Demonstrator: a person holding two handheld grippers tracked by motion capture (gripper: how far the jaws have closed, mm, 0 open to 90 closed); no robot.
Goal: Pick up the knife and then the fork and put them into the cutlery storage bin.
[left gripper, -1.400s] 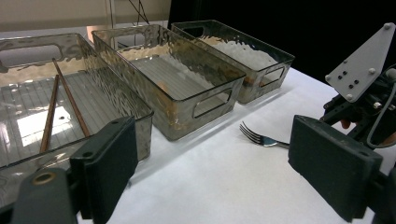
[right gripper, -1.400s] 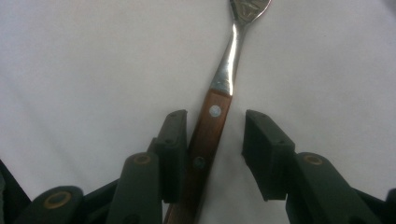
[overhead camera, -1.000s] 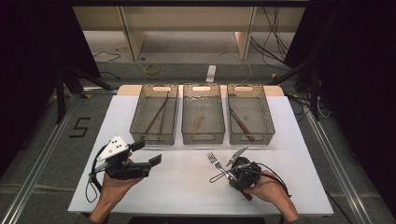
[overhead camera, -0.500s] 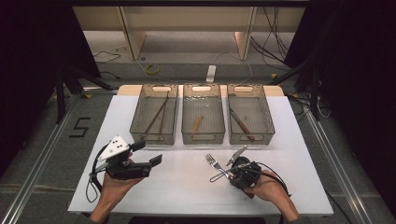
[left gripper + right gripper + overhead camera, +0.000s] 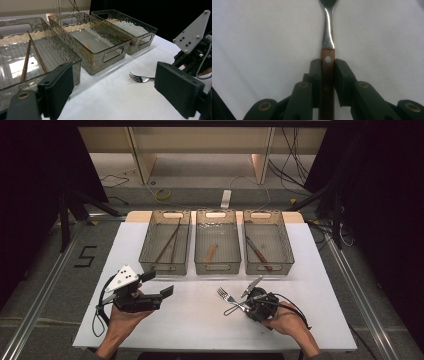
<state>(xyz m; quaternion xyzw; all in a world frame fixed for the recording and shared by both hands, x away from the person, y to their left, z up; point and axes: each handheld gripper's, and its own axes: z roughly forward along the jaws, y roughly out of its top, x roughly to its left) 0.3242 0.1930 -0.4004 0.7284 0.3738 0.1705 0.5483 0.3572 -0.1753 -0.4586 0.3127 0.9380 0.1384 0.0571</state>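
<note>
My right gripper (image 5: pixel 327 75) has just been closing, pads now clamped on the fork (image 5: pixel 327 47) handle, low over the white table (image 5: pixel 200 320). Left gripper (image 5: pixel 150 292) hangs w/ jaws apart, nothing btwn. Beyond: three clear bins (image 5: pixel 217 245).

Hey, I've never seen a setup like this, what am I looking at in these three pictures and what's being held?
A person sits at a white table with a hand-held two-jaw gripper in each hand. One picture looks down from above; the other two come from cameras riding on the grippers. Three clear bins stand in a row, with chopsticks in the left one. The right gripper has just been closing and now clamps the wooden handle of a fork. The left gripper is open and holds nothing.
</note>
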